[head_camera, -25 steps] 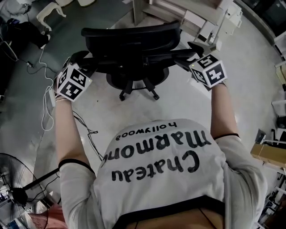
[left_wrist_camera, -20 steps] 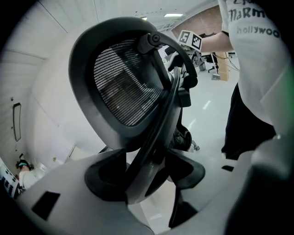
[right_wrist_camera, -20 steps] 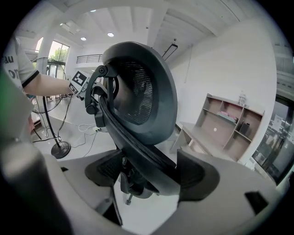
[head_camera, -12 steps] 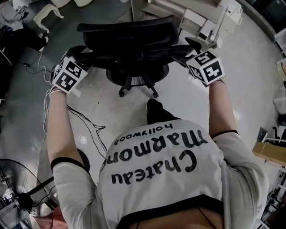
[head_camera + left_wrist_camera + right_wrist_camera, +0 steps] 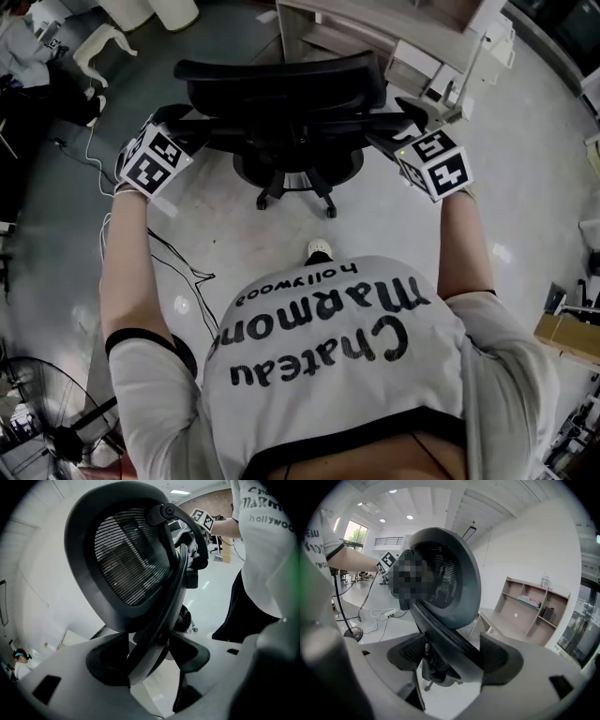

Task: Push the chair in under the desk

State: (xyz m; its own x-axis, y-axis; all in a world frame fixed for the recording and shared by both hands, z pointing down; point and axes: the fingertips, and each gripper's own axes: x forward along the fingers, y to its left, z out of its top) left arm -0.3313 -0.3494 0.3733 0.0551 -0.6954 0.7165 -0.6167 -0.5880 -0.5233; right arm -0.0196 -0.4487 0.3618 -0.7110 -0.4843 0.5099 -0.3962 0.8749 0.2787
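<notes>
The black mesh-back office chair (image 5: 281,84) stands just short of the pale desk (image 5: 347,19), seen from behind and above in the head view. My left gripper (image 5: 178,127) clasps the left edge of the backrest frame (image 5: 154,620), which fills the gap between its pads; its jaws have just eased slightly wider. My right gripper (image 5: 394,127) holds the right edge of the same frame (image 5: 445,630), pads on both sides. Each gripper view looks along the backrest (image 5: 450,573) and shows the other gripper's marker cube beyond it.
Cables and a power strip (image 5: 103,225) lie on the floor at the left, and a fan (image 5: 56,431) stands at the lower left. My shoe (image 5: 320,249) is behind the chair's wheel base (image 5: 295,183). An open shelf unit (image 5: 529,606) sits on the desk. Cardboard boxes (image 5: 567,333) stand at the right.
The chair and I have shifted forward toward the desk, which shows more at the top of the head view. A foot has stepped up behind the chair. Both grippers stay on the backrest.
</notes>
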